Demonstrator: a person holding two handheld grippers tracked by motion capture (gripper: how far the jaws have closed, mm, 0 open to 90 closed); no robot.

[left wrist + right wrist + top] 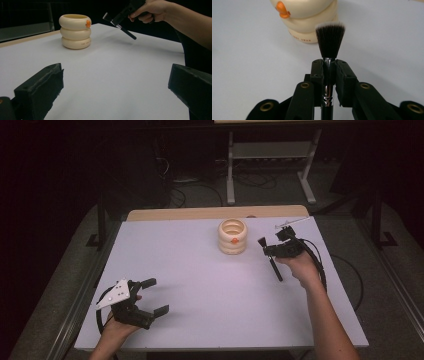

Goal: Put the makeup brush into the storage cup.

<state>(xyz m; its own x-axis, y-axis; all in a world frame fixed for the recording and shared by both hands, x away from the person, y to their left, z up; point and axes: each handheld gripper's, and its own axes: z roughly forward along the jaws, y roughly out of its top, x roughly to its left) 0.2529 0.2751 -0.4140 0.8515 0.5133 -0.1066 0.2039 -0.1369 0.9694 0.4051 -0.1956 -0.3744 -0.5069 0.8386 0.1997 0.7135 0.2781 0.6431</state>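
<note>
While my right gripper (329, 72) pinches the black makeup brush (329, 41) | bristles point at cream ringed pot (232, 236) just ahead | left gripper (150, 296) fingers wide open, empty.

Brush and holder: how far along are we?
Done: the right gripper is shut on the brush at its metal neck, lifted off the table. In hand: it hangs beside the cream ringed holder, bristles toward it. Left, probably: dropping the brush into the holder's open top. The left gripper waits open near the table's front edge.
</note>
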